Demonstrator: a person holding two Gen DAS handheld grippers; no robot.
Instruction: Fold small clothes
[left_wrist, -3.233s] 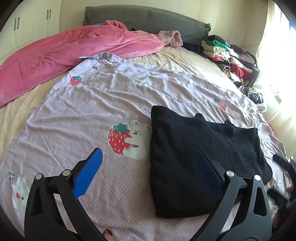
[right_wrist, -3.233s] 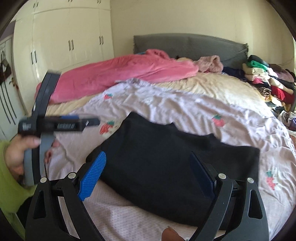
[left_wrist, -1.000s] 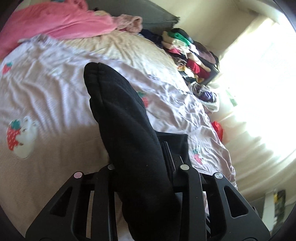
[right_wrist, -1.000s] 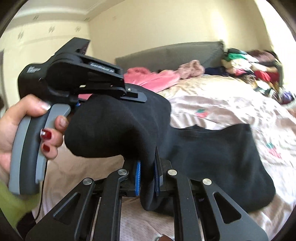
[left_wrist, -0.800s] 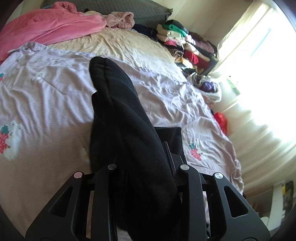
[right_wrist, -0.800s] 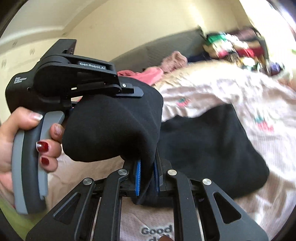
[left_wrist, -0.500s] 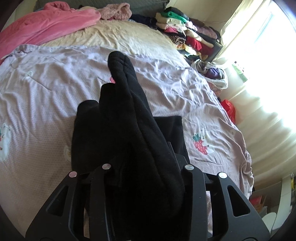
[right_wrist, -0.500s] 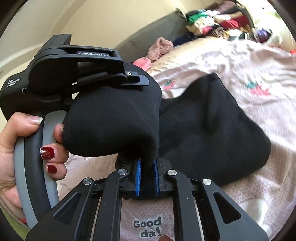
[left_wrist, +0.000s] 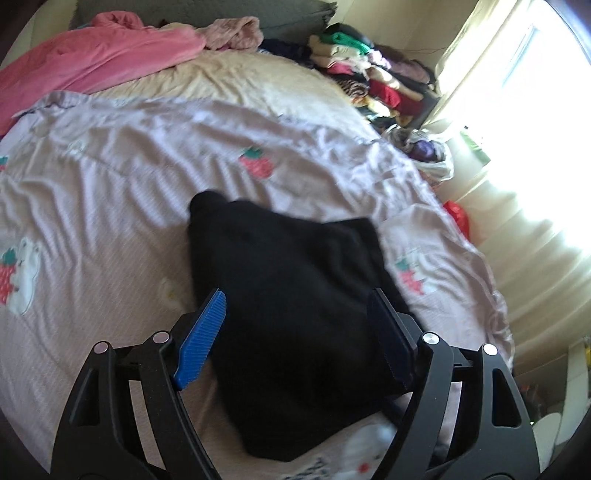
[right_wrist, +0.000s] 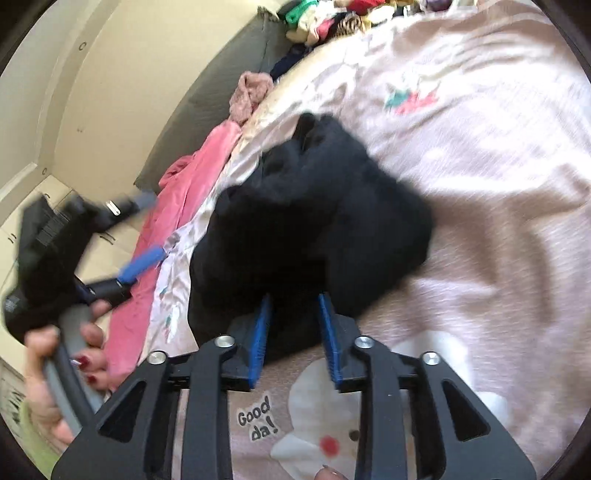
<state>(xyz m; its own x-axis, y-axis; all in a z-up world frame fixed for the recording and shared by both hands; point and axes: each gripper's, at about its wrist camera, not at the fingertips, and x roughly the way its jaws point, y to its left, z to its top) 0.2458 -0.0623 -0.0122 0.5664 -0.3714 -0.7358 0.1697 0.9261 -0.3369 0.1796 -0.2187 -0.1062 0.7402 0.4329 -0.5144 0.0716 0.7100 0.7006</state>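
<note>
A black garment (left_wrist: 295, 306) lies folded over on the lilac quilt (left_wrist: 110, 192), its near end between my fingers. My left gripper (left_wrist: 295, 332) is open above it, blue pads apart and off the cloth. In the right wrist view the black garment (right_wrist: 314, 221) lies bunched on the quilt (right_wrist: 480, 221). My right gripper (right_wrist: 293, 328) is partly open, with the garment's near edge between its blue pads. The left gripper (right_wrist: 122, 266) shows blurred at the left, held in a hand.
A pink blanket (left_wrist: 92, 62) lies across the far left of the bed by the grey headboard (left_wrist: 207, 11). A stack of folded clothes (left_wrist: 369, 74) stands at the far right corner. A bright curtained window (left_wrist: 517, 129) is beyond the right edge.
Both grippers carried the garment's end over and laid it on the rest. The left gripper opened and let go. The right gripper's pads have spread apart.
</note>
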